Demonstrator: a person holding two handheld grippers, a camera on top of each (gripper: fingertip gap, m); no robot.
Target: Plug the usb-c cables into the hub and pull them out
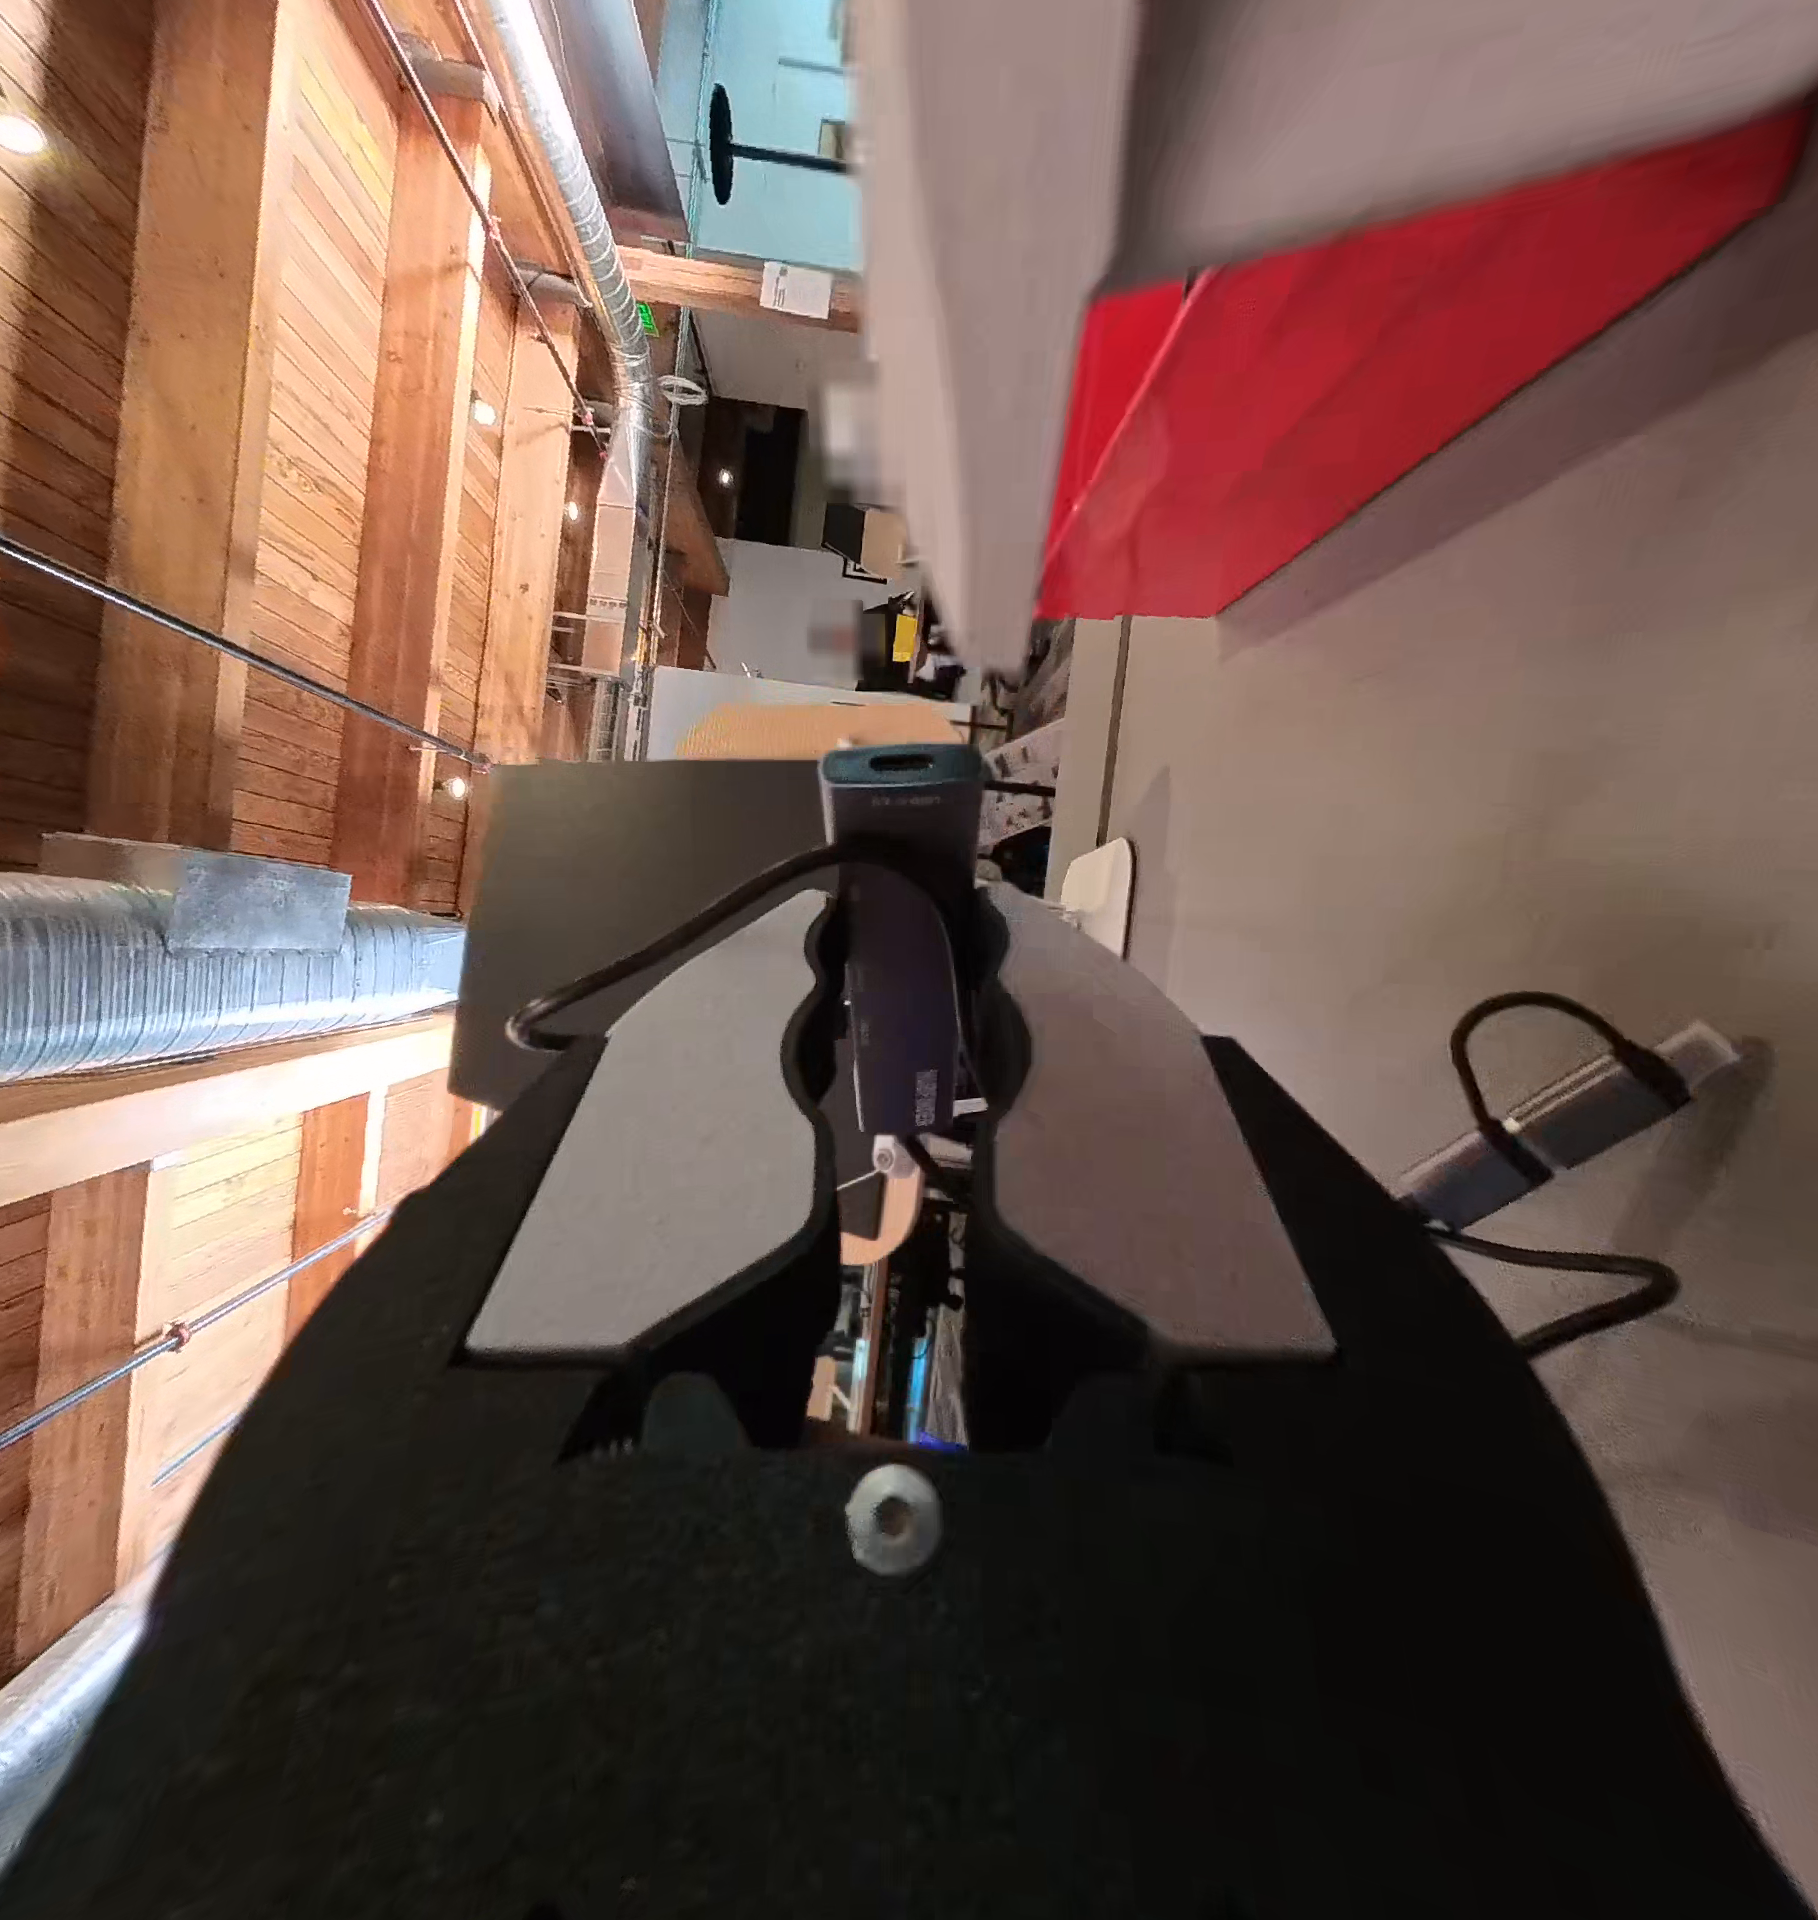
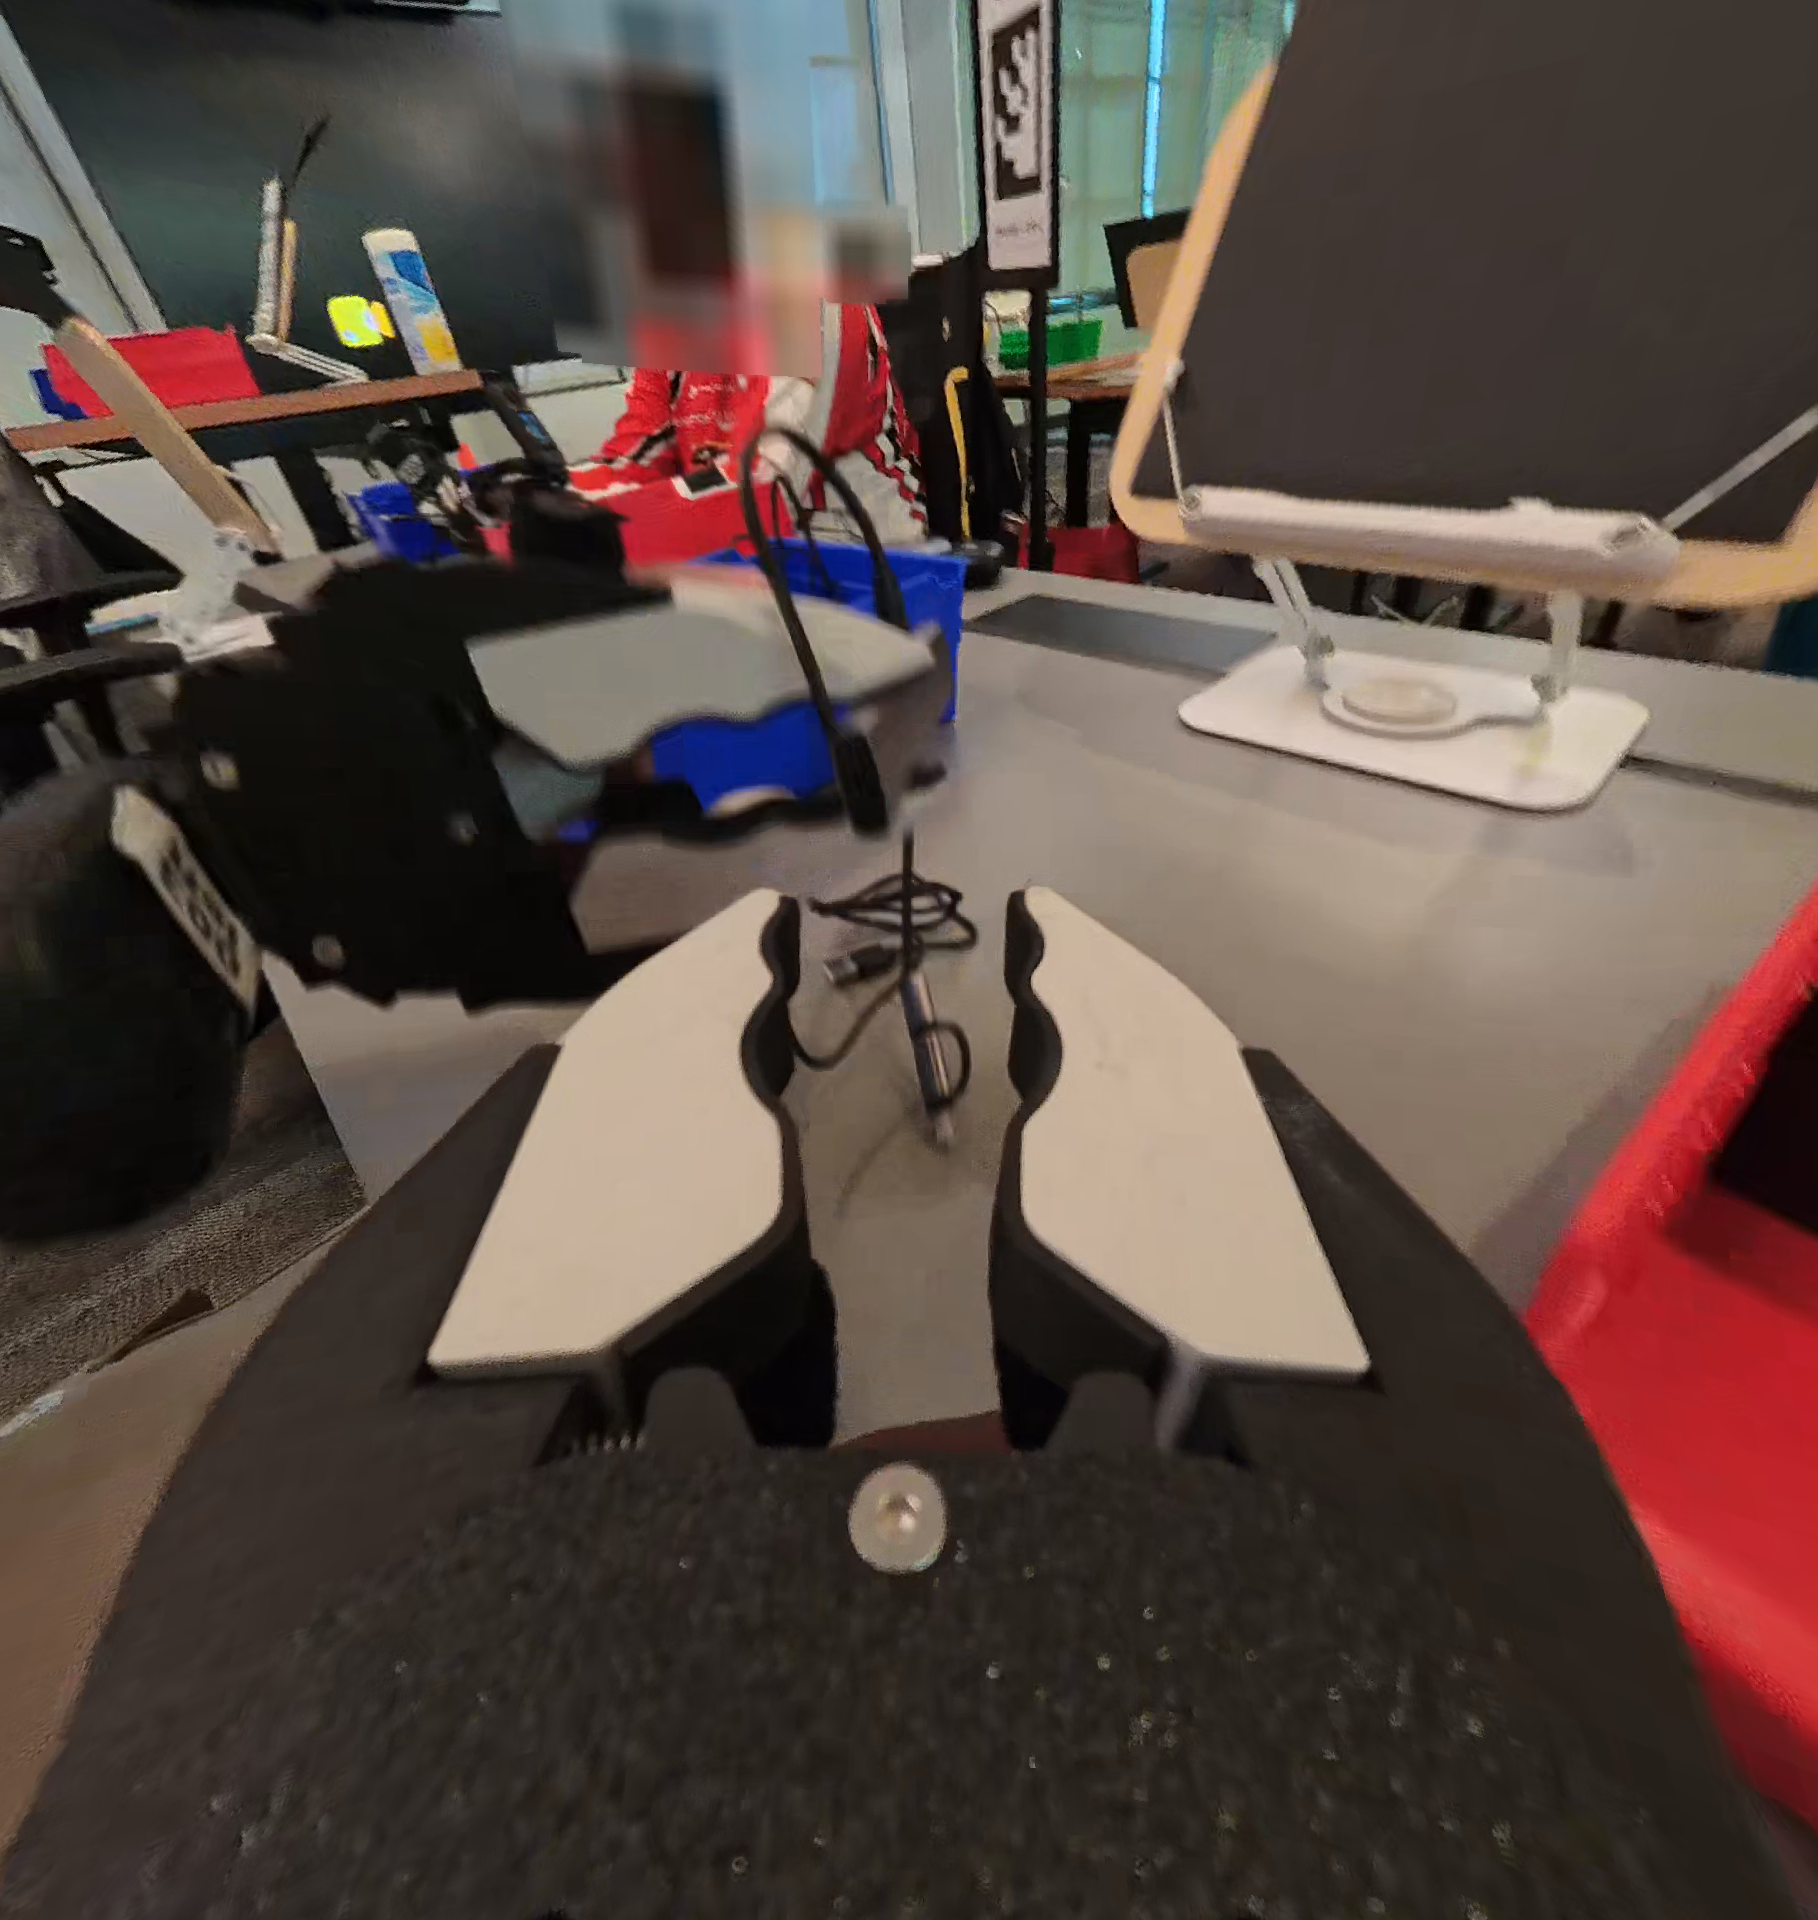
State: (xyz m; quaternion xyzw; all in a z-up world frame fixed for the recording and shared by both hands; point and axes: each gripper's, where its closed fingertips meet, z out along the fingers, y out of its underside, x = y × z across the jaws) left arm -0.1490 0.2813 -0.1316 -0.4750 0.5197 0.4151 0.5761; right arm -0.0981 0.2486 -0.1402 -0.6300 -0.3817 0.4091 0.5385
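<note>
My left gripper point(image 1: 900, 997) is clamped on the hub point(image 1: 900, 935), which I hold up off the table; its long axis runs straight out along my fingers toward twelve o'clock in the left wrist view, and the open port on its end faces away from me past the fingertips. The hub's own thin black lead point(image 1: 666, 951) loops out at nine o'clock of the grip. My right gripper point(image 2: 903, 940) is empty, its fingers parted to a middling gap. Between them and just beyond, on the grey table point(image 2: 1352, 987), lies the cable point(image 2: 926, 1023): a slim grey plug body with its metal tip toward me at six o'clock and its black cord bunched in a loose coil at twelve. So its long axis sits nearly in line with my right fingers, a touch tilted. In the right wrist view the left gripper hangs at ten o'clock, above the table, so my right hand is plainly the nearer one to the cable. I judge no plug is seated yet. A red bin point(image 2: 1736, 1247) stands at three o'clock, and a white stand point(image 2: 1404, 748) at one o'clock.
</note>
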